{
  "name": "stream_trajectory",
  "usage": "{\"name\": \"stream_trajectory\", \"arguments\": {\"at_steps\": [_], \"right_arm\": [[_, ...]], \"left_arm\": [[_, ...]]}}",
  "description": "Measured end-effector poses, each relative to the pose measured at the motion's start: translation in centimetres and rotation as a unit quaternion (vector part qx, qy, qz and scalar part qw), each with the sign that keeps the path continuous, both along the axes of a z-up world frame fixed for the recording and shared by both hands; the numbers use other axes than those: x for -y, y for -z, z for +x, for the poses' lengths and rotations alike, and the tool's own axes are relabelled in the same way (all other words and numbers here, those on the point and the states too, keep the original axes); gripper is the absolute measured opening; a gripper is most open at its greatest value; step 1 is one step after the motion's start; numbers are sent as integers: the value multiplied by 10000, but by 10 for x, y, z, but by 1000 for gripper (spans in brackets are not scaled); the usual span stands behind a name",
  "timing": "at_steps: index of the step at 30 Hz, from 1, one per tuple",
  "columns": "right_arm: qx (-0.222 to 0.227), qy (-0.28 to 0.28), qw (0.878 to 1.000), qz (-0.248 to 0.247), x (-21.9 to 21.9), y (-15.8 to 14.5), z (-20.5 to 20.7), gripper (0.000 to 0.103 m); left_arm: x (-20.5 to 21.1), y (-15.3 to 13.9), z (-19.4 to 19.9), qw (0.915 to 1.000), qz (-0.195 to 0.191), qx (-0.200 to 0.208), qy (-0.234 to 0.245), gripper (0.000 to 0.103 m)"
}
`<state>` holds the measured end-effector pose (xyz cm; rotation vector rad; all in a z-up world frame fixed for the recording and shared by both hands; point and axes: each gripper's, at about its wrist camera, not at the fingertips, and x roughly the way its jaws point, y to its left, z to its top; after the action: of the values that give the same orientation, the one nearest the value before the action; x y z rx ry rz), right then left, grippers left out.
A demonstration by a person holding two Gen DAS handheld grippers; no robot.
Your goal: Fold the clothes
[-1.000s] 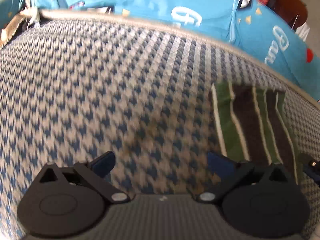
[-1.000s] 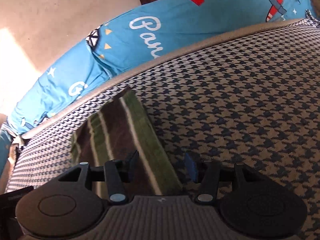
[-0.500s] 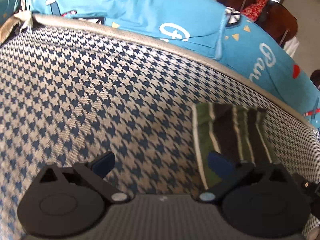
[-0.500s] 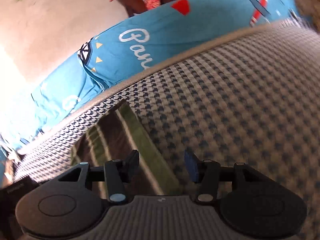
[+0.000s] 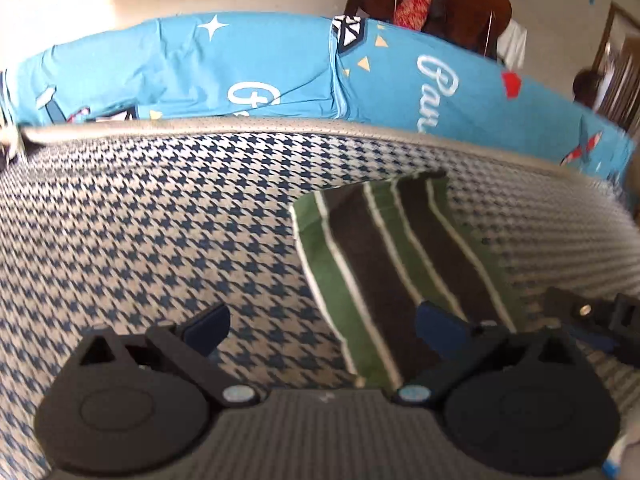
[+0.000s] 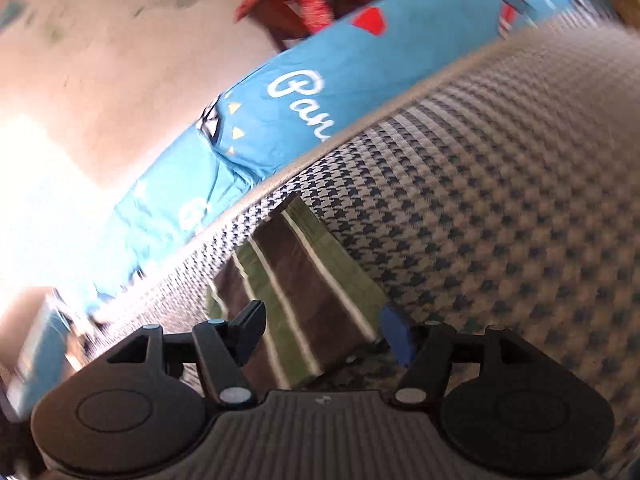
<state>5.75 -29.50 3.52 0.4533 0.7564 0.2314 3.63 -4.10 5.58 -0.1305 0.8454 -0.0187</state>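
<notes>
- Striped cloth (image 5: 384, 256): green, dark brown and white stripes, folded into a narrow oblong. It lies flat on the houndstooth cover (image 5: 160, 220), close to its far piped edge. In the left wrist view it sits at about 1 o'clock from the fingers; in the right wrist view at about 11 o'clock.
- Left gripper (image 5: 322, 322): jaws spread wide with nothing between the pads. Only the right-hand finger overlaps the cloth's near corner in the picture; whether it touches cannot be told.
- Right gripper (image 6: 325, 330): jaws have just been opening and now stand apart. The near end of the cloth (image 6: 296, 300) lies between them in the picture, and the pads do not press on it. This view is blurred.
- Blue printed sheet (image 5: 260, 68): hangs beyond the cover's edge, at 12 o'clock, with white script and small aeroplanes.
- Dark wooden furniture (image 5: 436, 8): far back, with a red patterned cloth draped on it.
- Judgement: the fold looks finished, or nearly so.
- Risk, drag: a pad brushing the near end as the grippers move could pull the layers askew.
- Risk, edge: the cloth sits close to the piped border, so a push toward 12 o'clock could tip it off.
- Risk, single layer: a fresh grip taken from the near end may catch only the top layer and open the fold.
</notes>
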Motion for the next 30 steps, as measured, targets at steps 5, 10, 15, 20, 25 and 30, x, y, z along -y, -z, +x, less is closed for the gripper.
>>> {"name": "stream_trajectory", "arguments": {"at_steps": [5,10,15,20,25,30], "right_arm": [[-216,-99,9997,-69,10,9,15,64],[-692,-372,9966,228,25,21,38,64],[-1004,-343,9931,502,39,34,54,64],[-1406,-373,9853,899,40,51,65,64],[-1474,-492,9842,848,28,56,69,64],[-1412,-506,9863,687,22,58,74,64]], "left_arm": [[-4,7,14,9999,12,-165,-25,103],[-20,13,30,9988,-304,-387,-47,103],[-30,21,51,9975,-463,-531,79,103],[-31,29,65,9968,-497,-613,145,103],[-30,41,76,9957,-518,-738,215,103],[-35,49,85,9937,-708,-844,216,103]]}}
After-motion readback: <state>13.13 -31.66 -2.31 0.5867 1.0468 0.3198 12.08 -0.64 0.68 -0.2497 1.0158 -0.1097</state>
